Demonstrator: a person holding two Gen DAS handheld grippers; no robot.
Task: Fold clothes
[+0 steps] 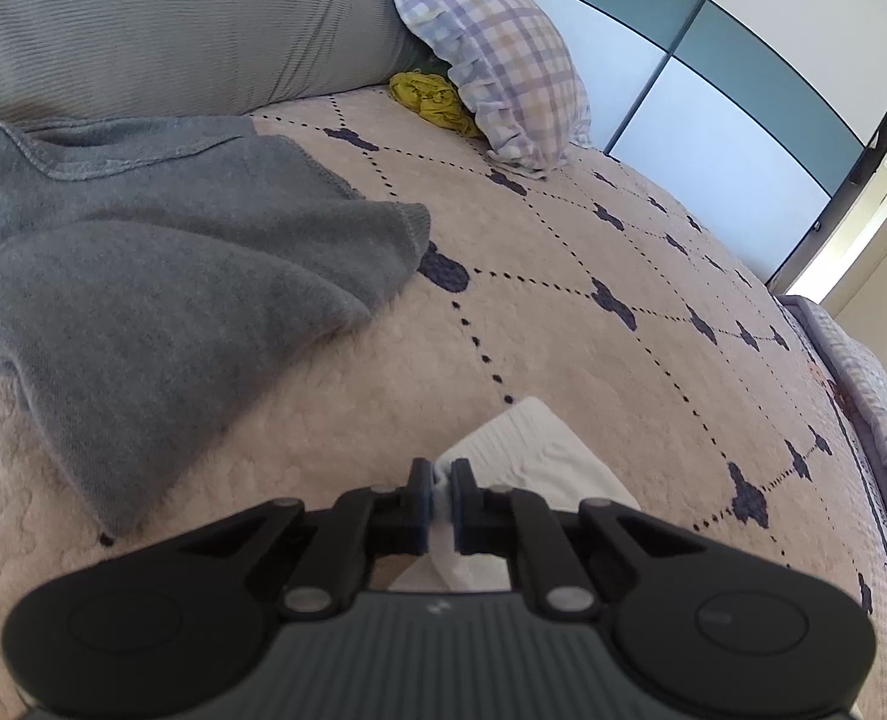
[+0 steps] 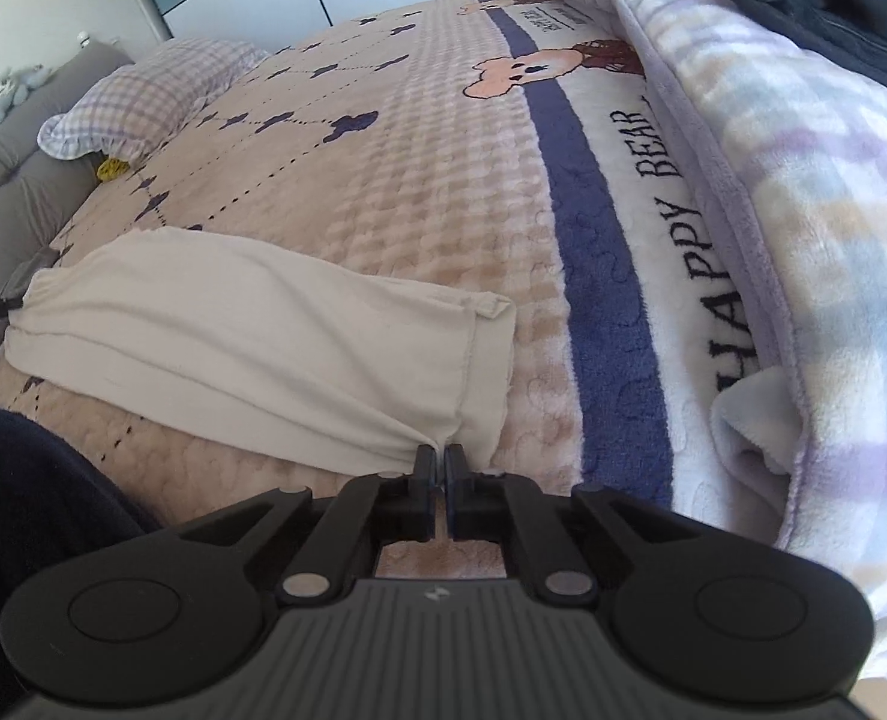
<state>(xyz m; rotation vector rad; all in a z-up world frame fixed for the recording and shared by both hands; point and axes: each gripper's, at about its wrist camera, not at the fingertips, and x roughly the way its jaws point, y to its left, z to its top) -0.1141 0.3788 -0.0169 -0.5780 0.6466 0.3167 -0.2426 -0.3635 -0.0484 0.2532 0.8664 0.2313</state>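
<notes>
Cream cotton, a folded garment [image 2: 251, 330], lies stretched across the pink quilted bed [image 2: 419, 192], pinned at both ends. The right tool [image 2: 441, 468] is closed tight on the corner nearest its camera, beside the hemmed short edge, with a pinch of cloth between the pads; the left tool [image 1: 441, 495] is likewise clamped on white fabric at the opposite end, and in the right wrist view it shows only as a dark tip at the far left edge. So the garment's long axis runs straight from one tool to the other, roughly along the near edge of the bed, and the cloth fans away from each grip toward the bed's middle. Neither hand is nearer; each owns one end. The next fold, I judge, turns on carrying one end along that axis over the other. A grey sweater [image 1: 143, 252] lies apart to the left, untouched.
</notes>
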